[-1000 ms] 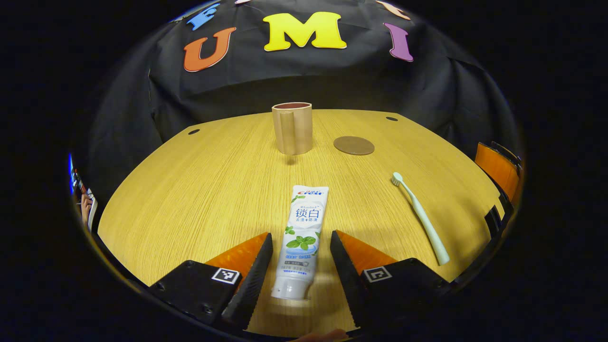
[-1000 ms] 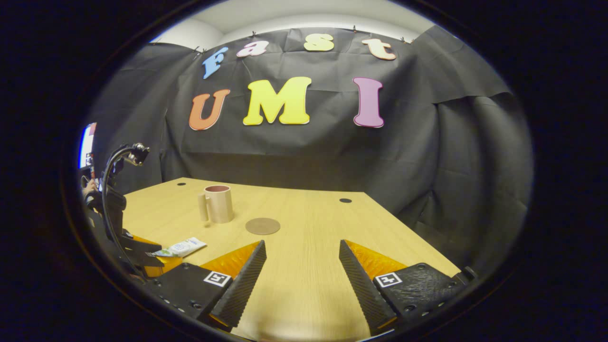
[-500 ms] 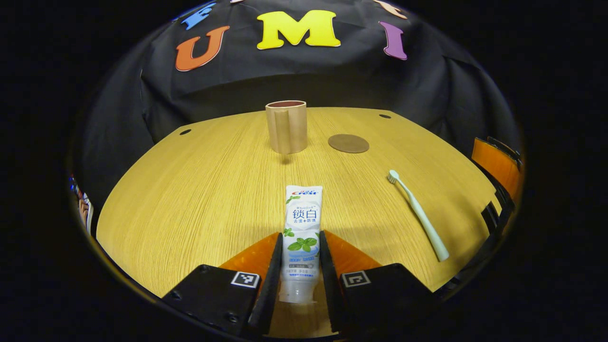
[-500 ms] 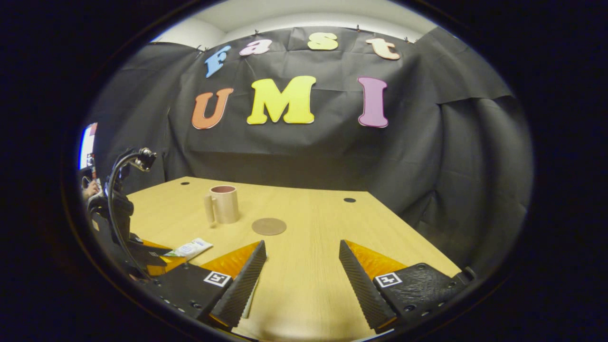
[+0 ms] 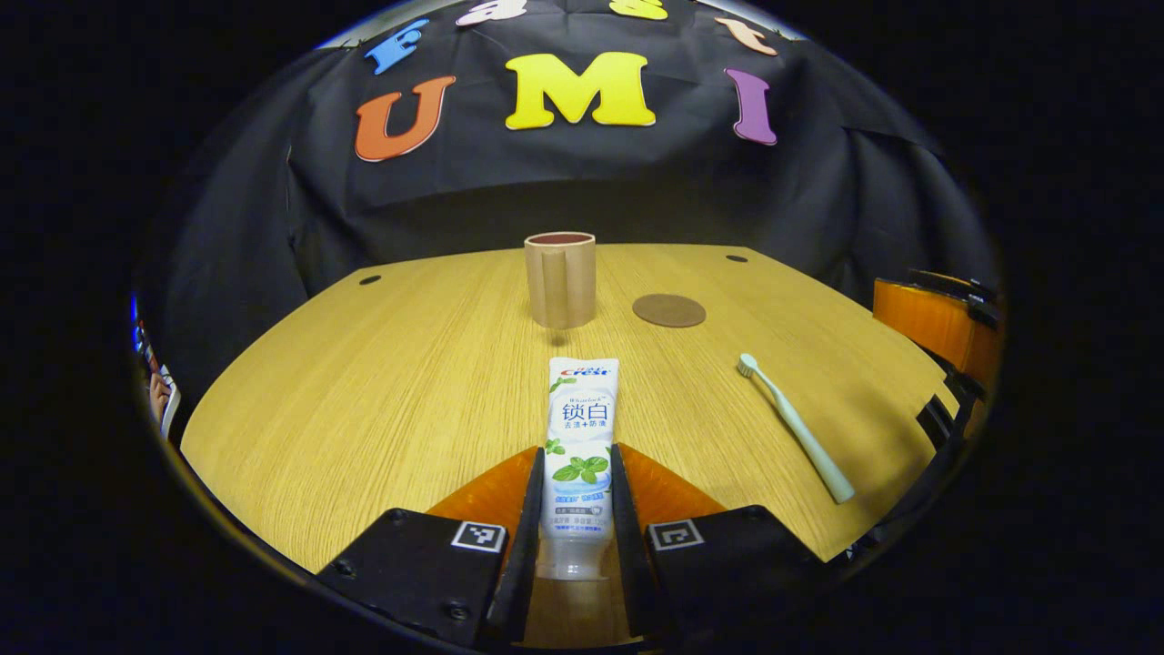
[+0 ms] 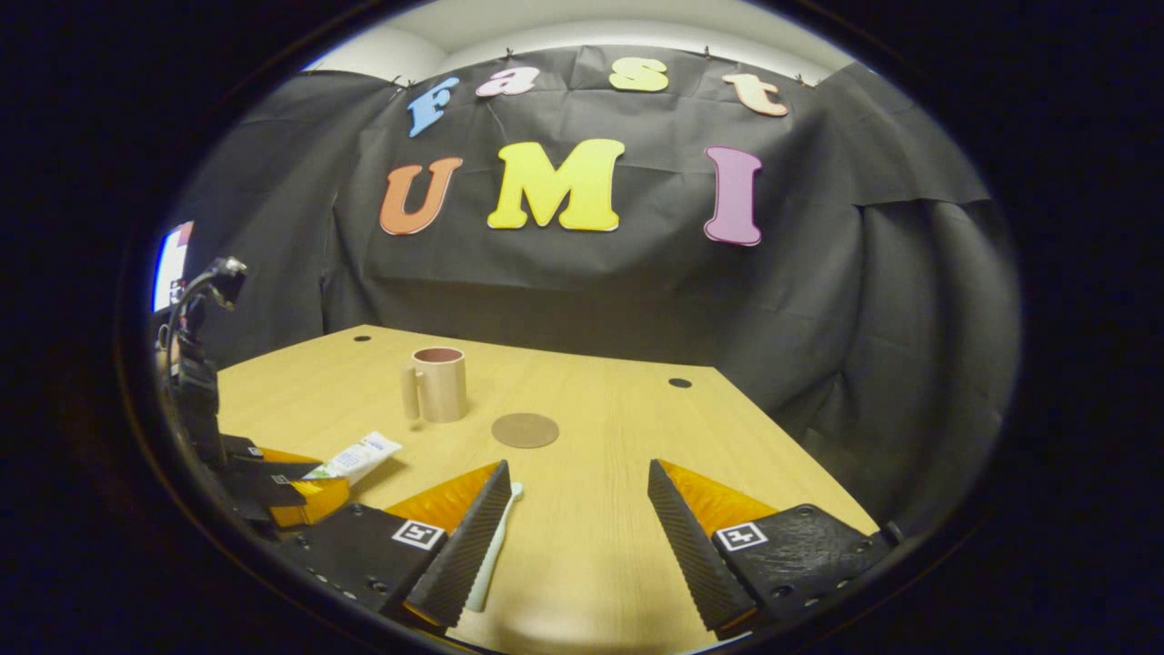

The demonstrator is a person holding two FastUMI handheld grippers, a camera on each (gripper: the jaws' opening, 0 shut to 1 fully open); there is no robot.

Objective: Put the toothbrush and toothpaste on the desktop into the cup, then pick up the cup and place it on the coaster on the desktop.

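The left gripper (image 5: 575, 528) is seen with jaws closed tight on the lower, cap end of the toothpaste (image 5: 579, 446); the tube is pinched from both sides and points away toward the cup (image 5: 560, 279). In the right gripper view the tube's far end is seen raised off the counter (image 5: 382, 382), a shadow under it. The cup stands upright, handle facing the left gripper view. The coaster (image 5: 669, 310) lies flat just beside the cup, to its right, not touching. The toothbrush (image 5: 796, 426) lies flat on the counter, well apart from the tube, bristle head toward the coaster. The right gripper (image 6: 577, 518) is held with jaws wide open, nothing gripped; the toothbrush is seen beside its left finger.
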